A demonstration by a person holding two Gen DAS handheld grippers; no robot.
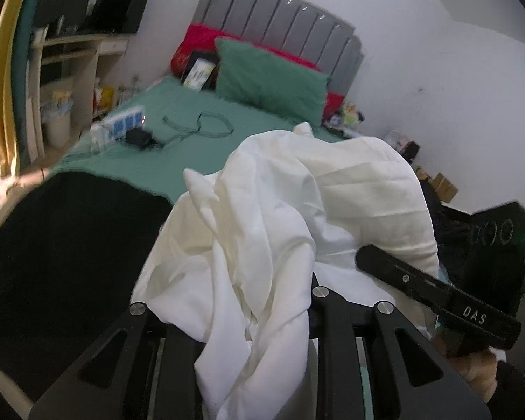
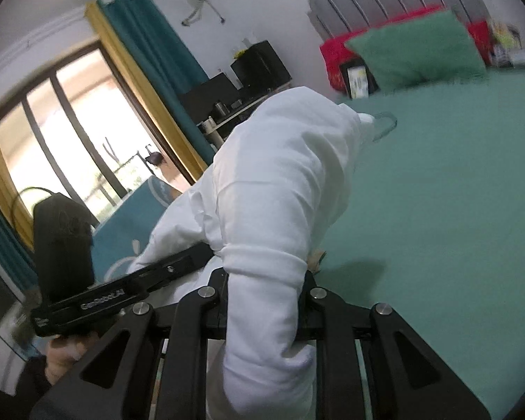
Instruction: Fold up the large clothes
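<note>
A large white garment point(image 1: 280, 217) hangs bunched between both grippers above the green bed point(image 1: 178, 161). My left gripper point(image 1: 262, 315) is shut on a crumpled fold of it; the cloth spills over its jaws and hides the fingertips. My right gripper point(image 2: 266, 301) is shut on a thick rolled part of the same white garment point(image 2: 280, 182), held just above the green bed point(image 2: 437, 210). The right gripper also shows in the left wrist view point(image 1: 437, 290), and the left gripper shows in the right wrist view point(image 2: 122, 294).
A green pillow point(image 1: 269, 77), red blanket point(image 1: 199, 42) and grey headboard point(image 1: 280, 14) lie at the bed's far end. A cable point(image 1: 199, 126), black adapter point(image 1: 138, 138) and blue-white box point(image 1: 122, 124) lie on the sheet. A black cloth point(image 1: 63, 245) is at left. A window point(image 2: 70, 140) is behind.
</note>
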